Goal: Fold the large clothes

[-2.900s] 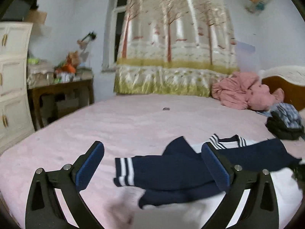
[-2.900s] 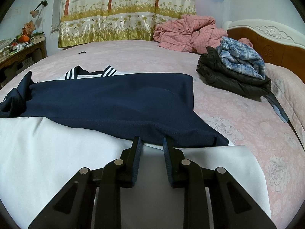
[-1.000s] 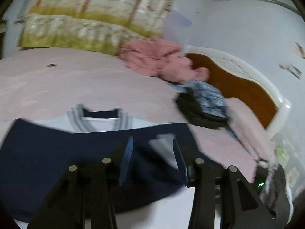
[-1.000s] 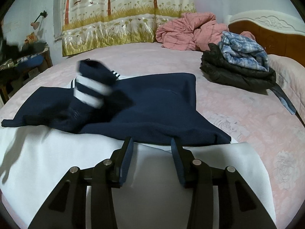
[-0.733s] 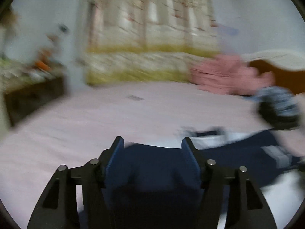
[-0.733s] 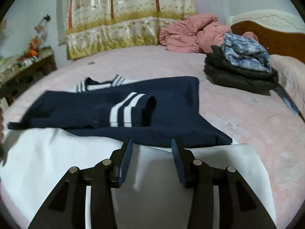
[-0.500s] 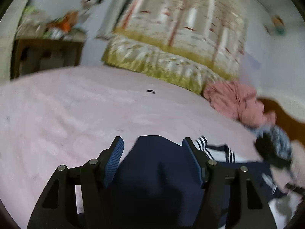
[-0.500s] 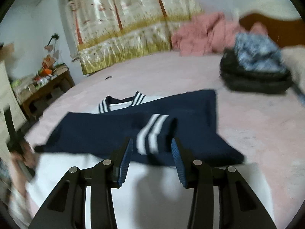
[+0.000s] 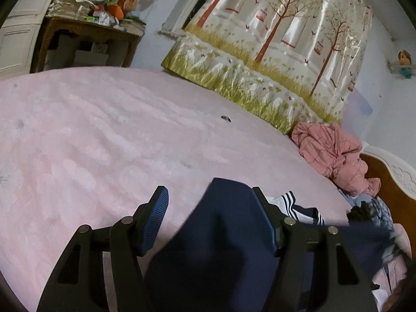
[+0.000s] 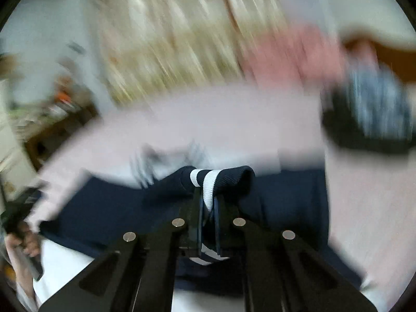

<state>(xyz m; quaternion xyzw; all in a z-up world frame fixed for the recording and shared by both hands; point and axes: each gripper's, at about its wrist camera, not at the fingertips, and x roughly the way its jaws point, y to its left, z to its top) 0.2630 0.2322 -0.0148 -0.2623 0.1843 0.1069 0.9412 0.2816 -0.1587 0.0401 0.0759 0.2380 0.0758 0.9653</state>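
Note:
A navy top with white-striped trim lies on the pink bed. In the left wrist view its navy fabric [image 9: 213,247] humps up between the fingers of my left gripper [image 9: 209,192]. The cloth lies against the right finger [image 9: 262,215] and clear of the left pad, so this gripper is open. The striped collar [image 9: 291,205] shows just right of it. The right wrist view is blurred. My right gripper [image 10: 207,197] is closing, its jaws pinched on the striped sleeve cuff [image 10: 210,182] and holding it above the navy body [image 10: 104,208]. White fabric [image 10: 65,265] lies under the navy part.
A crumpled pink garment [image 9: 330,150] and a dark pile topped with blue plaid [image 10: 369,119] sit by the wooden headboard [image 9: 395,182]. A cluttered wooden table [image 9: 85,39] stands at the far left. The pink bed cover [image 9: 104,143] carries one small dark object [image 9: 225,118]. A person's hand [image 10: 23,236] is at the left edge.
The left gripper dropped the striped sleeve across the top, swung left and widened. The right gripper moved forward, closed on the striped cuff and rose with it.

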